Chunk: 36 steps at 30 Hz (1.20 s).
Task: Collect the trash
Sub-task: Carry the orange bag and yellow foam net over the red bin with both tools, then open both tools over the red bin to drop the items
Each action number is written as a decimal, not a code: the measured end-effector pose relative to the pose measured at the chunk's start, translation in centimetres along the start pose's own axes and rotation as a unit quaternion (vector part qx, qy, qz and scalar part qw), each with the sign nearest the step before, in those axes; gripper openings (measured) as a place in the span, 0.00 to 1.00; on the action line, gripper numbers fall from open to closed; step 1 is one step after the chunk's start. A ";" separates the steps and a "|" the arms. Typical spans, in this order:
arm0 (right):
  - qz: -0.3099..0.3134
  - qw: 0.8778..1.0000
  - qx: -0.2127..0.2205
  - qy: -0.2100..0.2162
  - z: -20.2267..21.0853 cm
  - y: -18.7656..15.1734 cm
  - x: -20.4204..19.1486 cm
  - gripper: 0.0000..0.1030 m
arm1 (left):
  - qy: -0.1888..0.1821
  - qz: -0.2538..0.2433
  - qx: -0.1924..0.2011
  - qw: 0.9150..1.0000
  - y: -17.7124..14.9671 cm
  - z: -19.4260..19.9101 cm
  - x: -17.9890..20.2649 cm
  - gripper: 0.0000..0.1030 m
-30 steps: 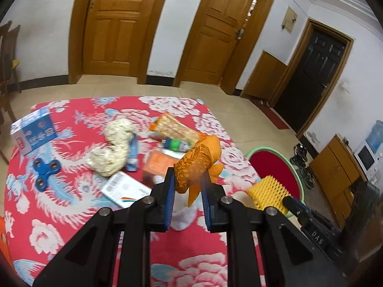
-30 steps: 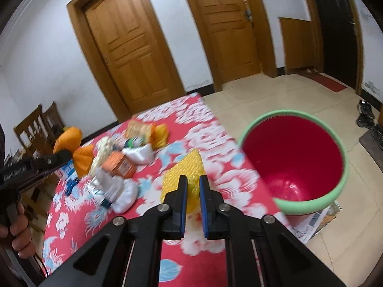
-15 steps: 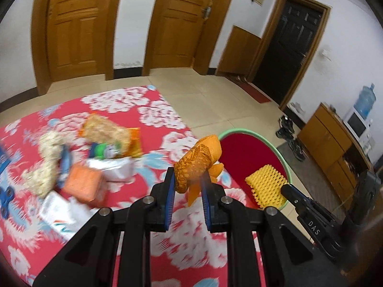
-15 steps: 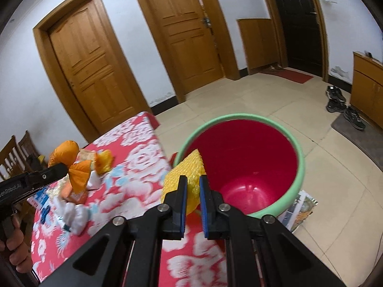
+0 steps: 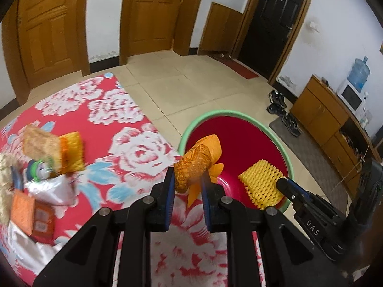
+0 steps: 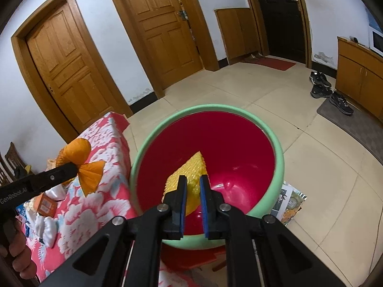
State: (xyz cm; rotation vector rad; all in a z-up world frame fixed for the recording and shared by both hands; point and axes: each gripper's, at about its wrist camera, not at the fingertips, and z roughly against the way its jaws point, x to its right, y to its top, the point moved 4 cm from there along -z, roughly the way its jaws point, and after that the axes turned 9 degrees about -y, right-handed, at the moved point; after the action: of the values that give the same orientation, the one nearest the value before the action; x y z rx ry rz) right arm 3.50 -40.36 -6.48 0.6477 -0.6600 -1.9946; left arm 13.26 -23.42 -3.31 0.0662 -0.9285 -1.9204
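Observation:
My left gripper [image 5: 188, 179] is shut on an orange net wrapper [image 5: 196, 160], held over the table's right edge beside the red bin with a green rim [image 5: 239, 114]. The same wrapper [image 6: 76, 153] and the left gripper [image 6: 71, 169] show at the left of the right wrist view. My right gripper [image 6: 191, 186] is shut on a yellow foam net [image 6: 189, 174], which hangs over the bin's [image 6: 210, 107] mouth. In the left wrist view the foam net [image 5: 262, 184] juts from the right gripper [image 5: 280, 183] above the bin's near side.
The table with a red flowered cloth [image 5: 124, 129] carries more litter at the left: an orange box [image 5: 26, 212], white wrappers [image 5: 55, 189], an orange-yellow packet [image 5: 71, 148]. Shoes [image 6: 320, 83], a floor mat and a wooden cabinet [image 5: 328, 124] lie to the right. A person's hand [image 6: 16, 248] holds the left gripper.
Both grippers have swung right from over the table toward the bin. The yellow net now hangs over the bin's inside; the orange wrapper has reached the table edge by the rim.

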 end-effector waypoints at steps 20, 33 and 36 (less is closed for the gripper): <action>-0.056 0.998 -0.016 0.001 -0.4 0.4 2.1 0.48 | -0.003 -0.029 -0.010 1.000 0.3 -2.1 2.0 0.38; -0.019 0.999 -0.025 0.032 2.8 0.1 -1.2 0.67 | 0.009 0.004 0.018 1.000 -0.9 2.5 0.2 0.38; -0.010 0.999 -0.023 0.045 3.7 -0.2 -2.2 0.70 | 0.018 0.017 0.028 0.999 -1.2 4.0 -0.7 0.38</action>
State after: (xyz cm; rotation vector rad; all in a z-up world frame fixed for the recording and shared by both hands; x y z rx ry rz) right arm 1.91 -37.64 -3.53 0.7141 -0.5540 -1.9803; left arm 11.08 -20.28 -1.49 0.1160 -0.9537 -1.8568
